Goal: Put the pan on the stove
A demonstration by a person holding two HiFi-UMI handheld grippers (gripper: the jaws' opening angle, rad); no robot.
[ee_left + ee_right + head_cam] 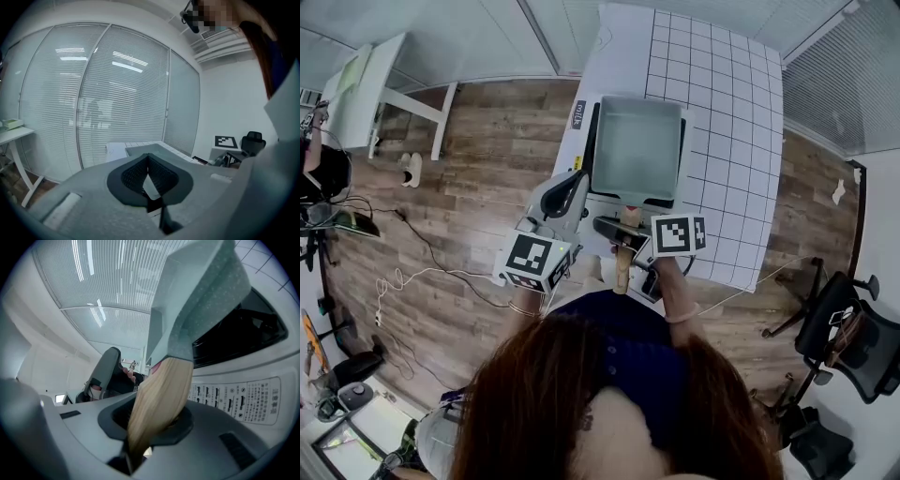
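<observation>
White gridded table [722, 112]. Stove [239, 333] at near edge. Pan [636, 150] over stove, contact unclear. Wooden handle [622, 272] clamped in right gripper [623, 228]. Left gripper [572, 183] beside stove, jaws together, empty.

The stove [592, 141] stands on the bench [727, 141], ahead of both tools. The pan [636, 150] lies over the stove, directly ahead of the right tool [626, 234]. Its handle [622, 267] runs back between that tool's jaws. The left tool [574, 186] sits just left of the handle, at the stove's near edge.
</observation>
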